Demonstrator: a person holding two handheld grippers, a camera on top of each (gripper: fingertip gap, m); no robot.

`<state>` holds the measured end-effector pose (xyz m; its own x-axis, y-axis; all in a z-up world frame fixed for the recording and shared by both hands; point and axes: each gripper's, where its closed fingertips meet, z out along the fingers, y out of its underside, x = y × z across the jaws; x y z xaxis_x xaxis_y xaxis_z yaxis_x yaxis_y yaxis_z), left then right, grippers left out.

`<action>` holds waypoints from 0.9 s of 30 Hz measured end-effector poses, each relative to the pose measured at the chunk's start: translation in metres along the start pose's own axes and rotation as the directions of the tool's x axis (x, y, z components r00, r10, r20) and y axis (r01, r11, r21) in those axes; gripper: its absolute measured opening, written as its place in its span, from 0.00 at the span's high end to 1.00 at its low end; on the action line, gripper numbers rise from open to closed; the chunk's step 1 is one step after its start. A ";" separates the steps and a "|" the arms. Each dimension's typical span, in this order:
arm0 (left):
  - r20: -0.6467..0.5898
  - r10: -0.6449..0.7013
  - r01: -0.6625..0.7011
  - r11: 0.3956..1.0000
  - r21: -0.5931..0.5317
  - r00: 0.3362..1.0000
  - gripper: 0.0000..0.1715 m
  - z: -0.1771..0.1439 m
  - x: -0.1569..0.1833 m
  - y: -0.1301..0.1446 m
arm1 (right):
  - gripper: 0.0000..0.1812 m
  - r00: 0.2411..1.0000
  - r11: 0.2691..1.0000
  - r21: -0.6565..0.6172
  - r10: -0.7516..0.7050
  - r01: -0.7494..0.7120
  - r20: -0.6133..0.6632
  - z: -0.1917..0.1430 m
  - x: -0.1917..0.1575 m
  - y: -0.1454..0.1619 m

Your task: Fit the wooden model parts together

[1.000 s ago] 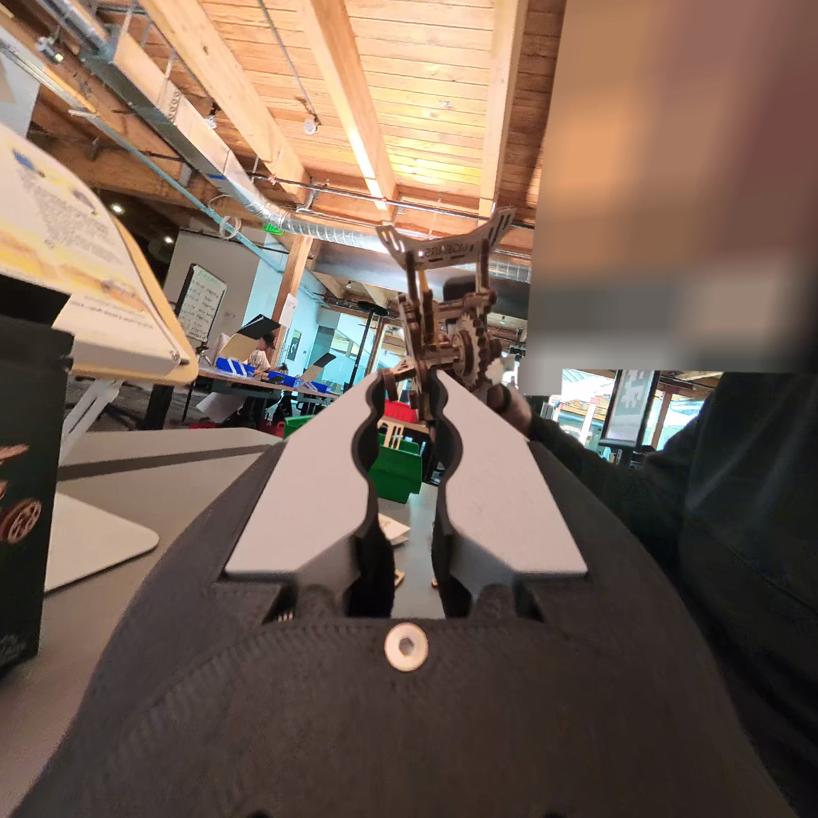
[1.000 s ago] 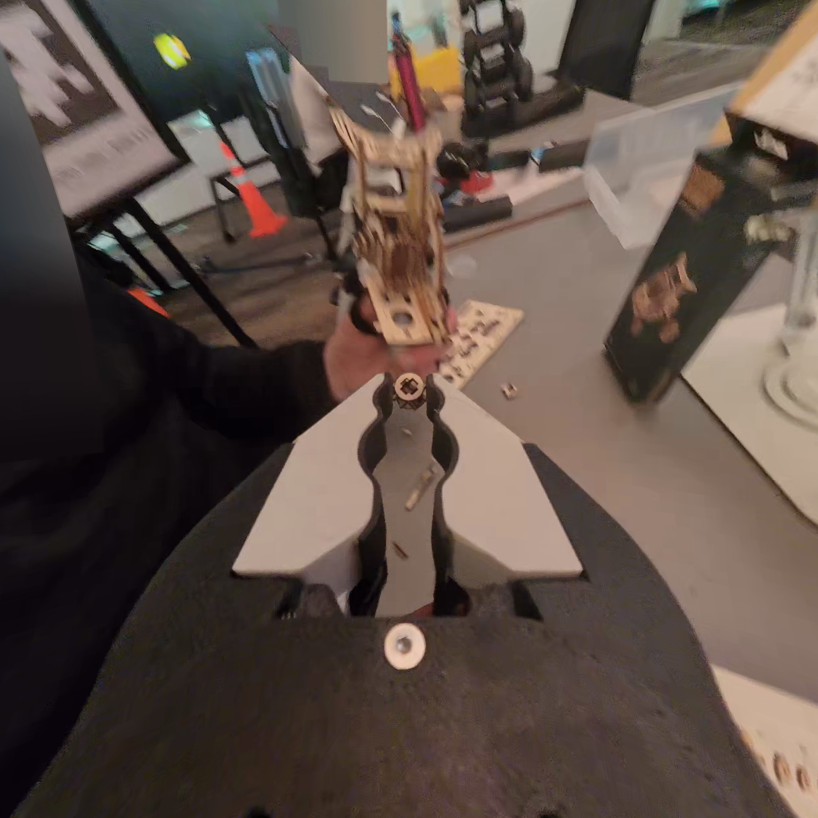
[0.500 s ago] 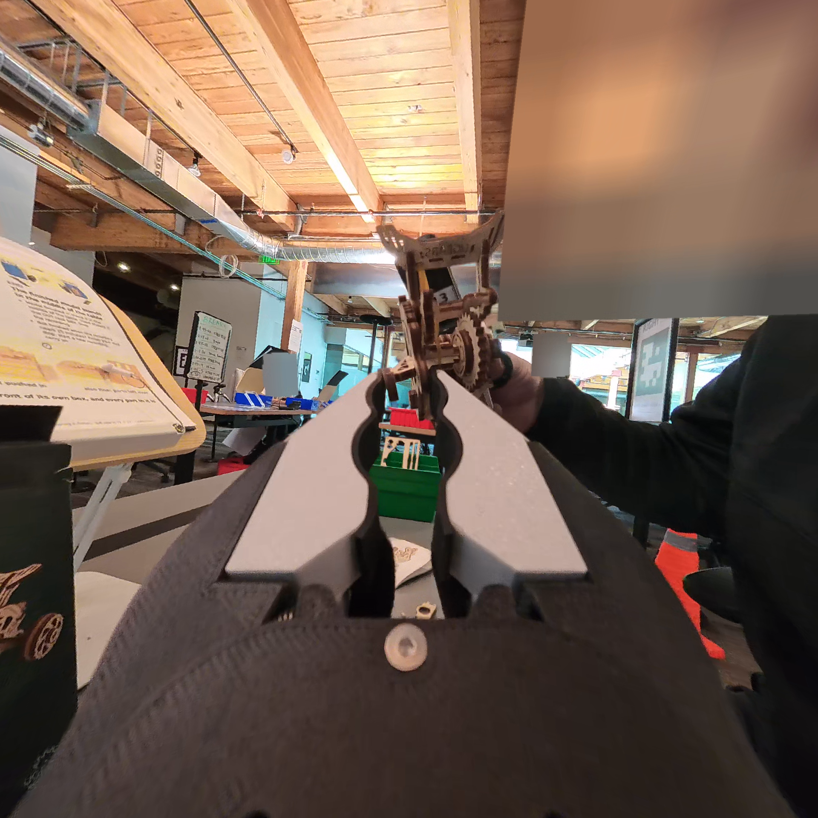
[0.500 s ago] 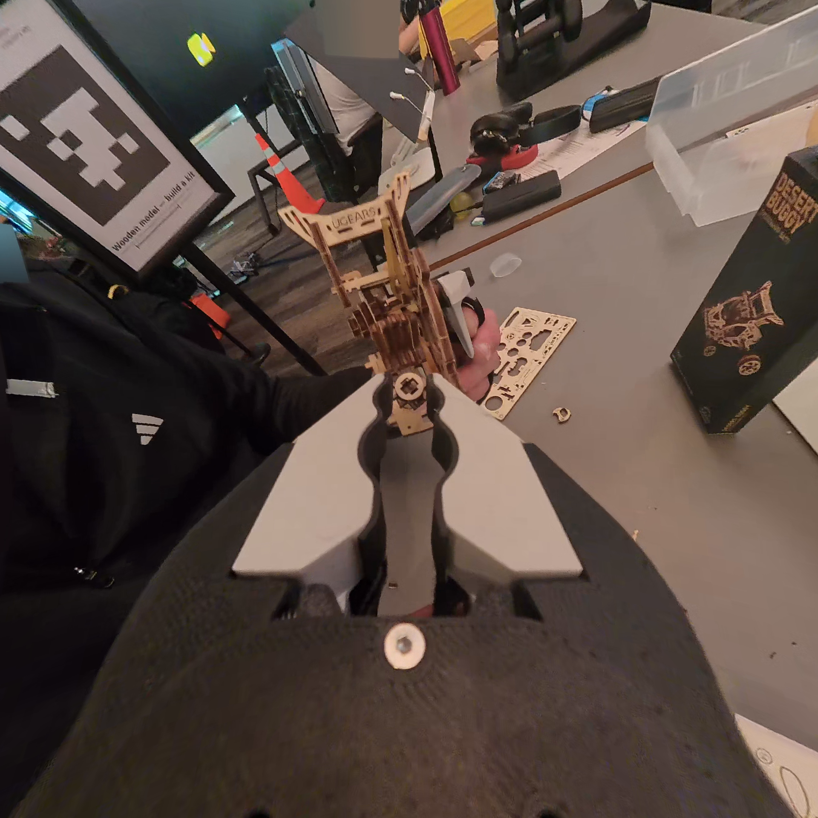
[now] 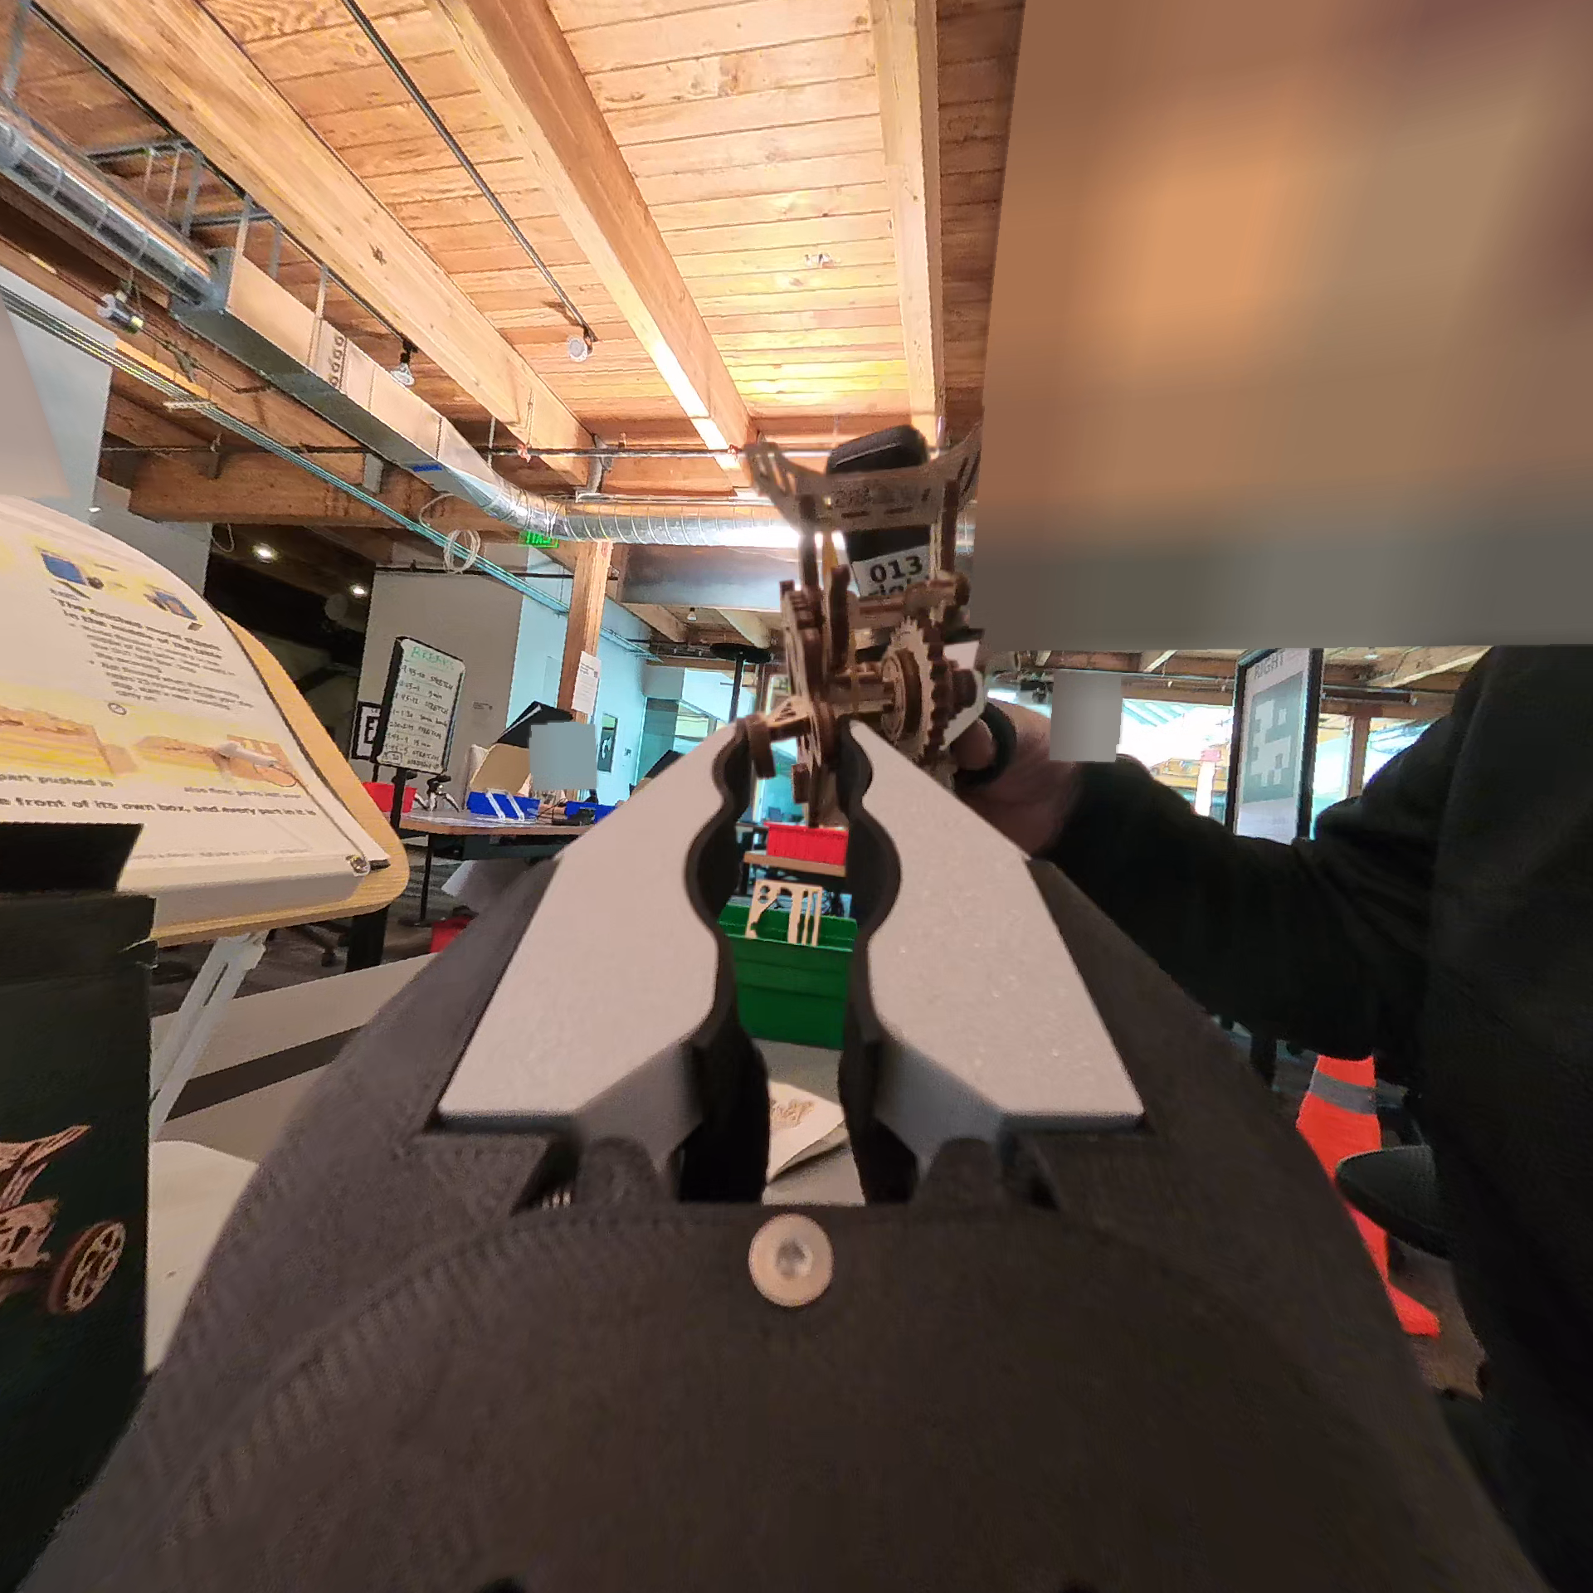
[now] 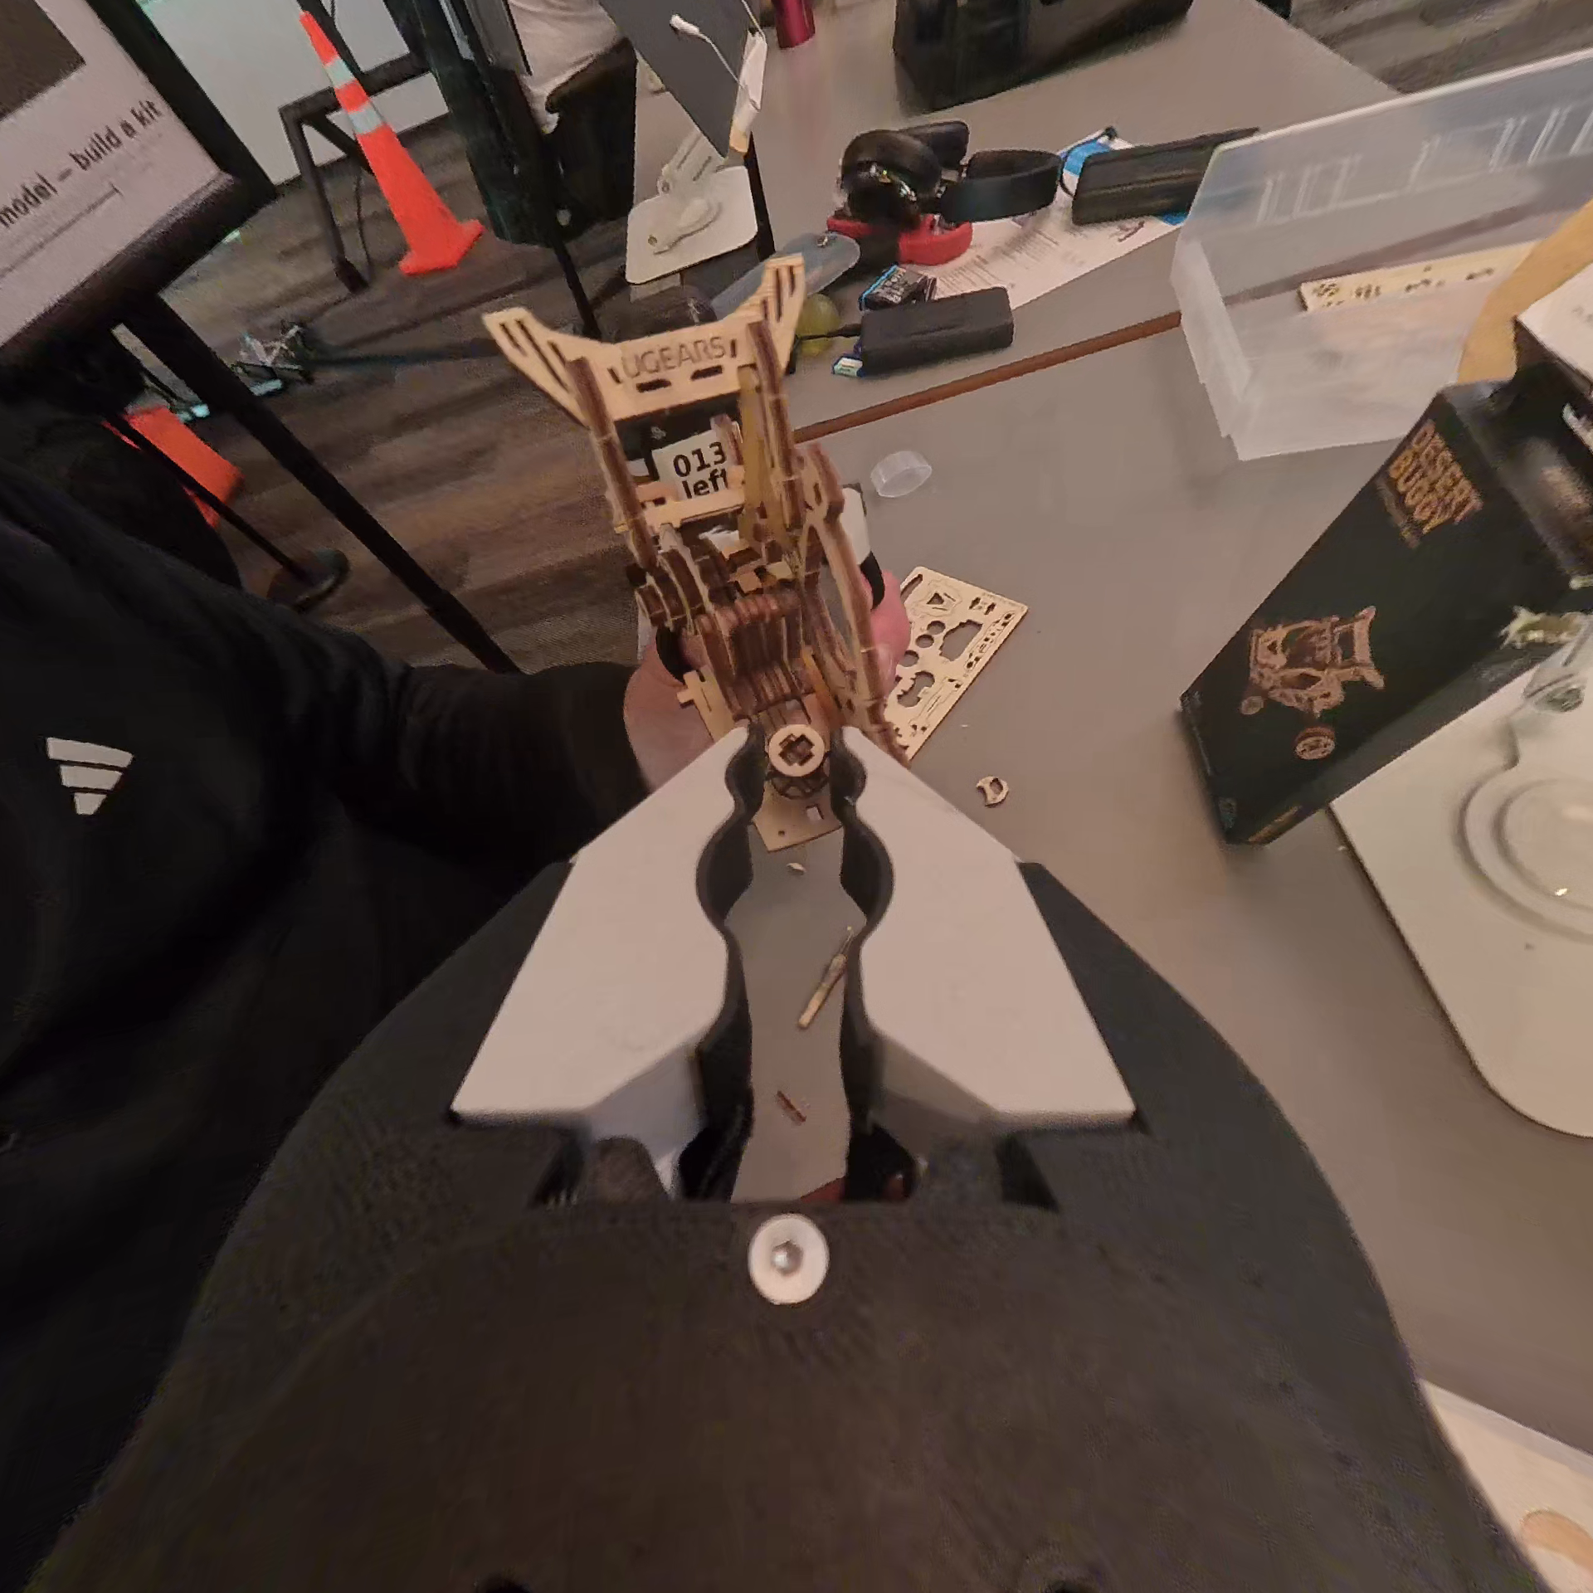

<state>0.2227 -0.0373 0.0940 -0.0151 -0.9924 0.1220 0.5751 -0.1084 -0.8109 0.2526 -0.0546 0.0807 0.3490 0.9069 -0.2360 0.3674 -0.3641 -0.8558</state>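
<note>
Right wrist view — right tongs pinching small wooden hub, left tongs gripping lettered wooden model.

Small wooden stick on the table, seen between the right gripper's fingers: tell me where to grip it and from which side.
Grip the wooden stick at mid-length, coming straight down from above with the fingers set across its thin width. It lies flat and bare on the grey table, slanted, so the wrist must turn to match. The right gripper is already shut on the small round hub part.
</note>
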 end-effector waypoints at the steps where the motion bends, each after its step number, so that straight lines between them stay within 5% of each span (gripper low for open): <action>1: 0.005 -0.006 0.006 1.000 0.006 1.000 0.90 0.000 -0.001 -0.001 | 0.94 1.000 1.000 0.005 -0.015 0.015 -0.012 0.001 0.000 -0.001; 10: 0.015 -0.044 0.043 0.998 0.040 0.999 0.90 0.000 -0.004 -0.004 | 0.85 0.993 0.995 0.021 -0.099 0.100 -0.063 -0.001 -0.003 -0.007; 15: 0.029 -0.093 0.090 0.993 0.074 0.995 0.91 0.001 -0.007 -0.010 | 0.75 0.954 0.963 -0.012 -0.269 0.270 -0.136 -0.007 -0.008 -0.010; 20: 0.044 -0.131 0.127 0.988 0.086 0.990 0.90 0.008 -0.007 -0.013 | 0.75 0.716 0.801 -0.223 -0.598 0.556 -0.361 -0.008 0.002 -0.012; 27: 0.053 -0.152 0.146 0.984 0.100 0.987 0.91 0.012 -0.005 -0.016 | 0.91 0.485 0.641 -0.367 -0.759 0.674 -0.434 -0.014 0.007 -0.019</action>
<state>0.2228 -0.0303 0.1134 -0.0586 -0.9599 0.2741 0.6459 -0.2458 -0.7228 0.2599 -0.0443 0.1020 0.2646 0.6243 0.7350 0.7875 0.3000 -0.5384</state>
